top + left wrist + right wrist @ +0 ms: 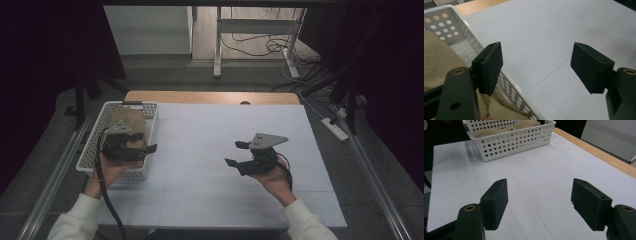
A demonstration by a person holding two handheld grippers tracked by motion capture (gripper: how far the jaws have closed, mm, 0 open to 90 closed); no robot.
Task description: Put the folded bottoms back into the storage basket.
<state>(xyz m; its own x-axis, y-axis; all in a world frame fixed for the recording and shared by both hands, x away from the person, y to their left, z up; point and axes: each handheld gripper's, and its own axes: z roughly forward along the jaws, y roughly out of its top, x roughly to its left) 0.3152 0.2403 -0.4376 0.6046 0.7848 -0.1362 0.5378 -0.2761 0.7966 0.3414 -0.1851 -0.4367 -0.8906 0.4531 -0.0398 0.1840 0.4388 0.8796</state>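
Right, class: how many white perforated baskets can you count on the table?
1. The white basket stands at the table's left edge, holding tan cloth, under the left gripper. Nothing else on the white surface could hide another.

No legible text, label, brand, number or sign on anything in view.
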